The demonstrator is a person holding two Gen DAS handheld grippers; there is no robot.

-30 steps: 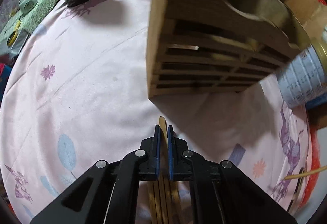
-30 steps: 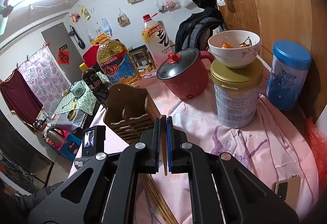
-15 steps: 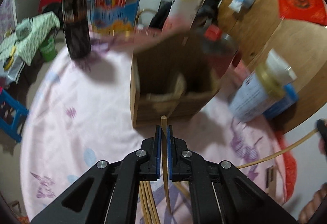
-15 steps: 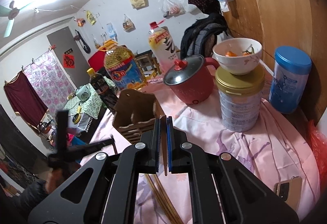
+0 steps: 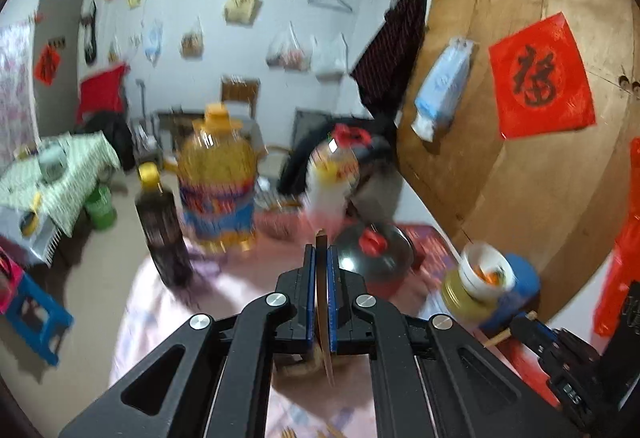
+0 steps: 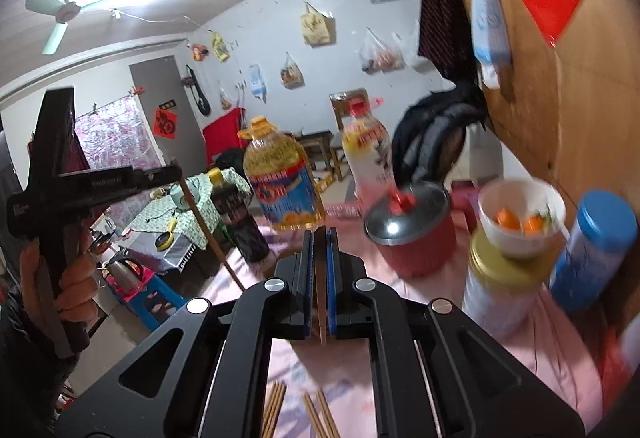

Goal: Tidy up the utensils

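Each gripper clamps one chopstick: the left gripper (image 5: 321, 270) pinches its chopstick (image 5: 323, 326) aloft, and the right gripper (image 6: 320, 258) grips another chopstick (image 6: 321, 302). Two clusters of loose chopsticks (image 6: 298, 414) lie on the pink surface (image 6: 400, 358) below.

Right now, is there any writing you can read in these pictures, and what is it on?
"福": black character on the red poster on the wooden wall.
Oil jug label: blurred, unreadable.
White bottle label: blurred.
Small red sign by the door: too small.
Blue pouch: blurred.
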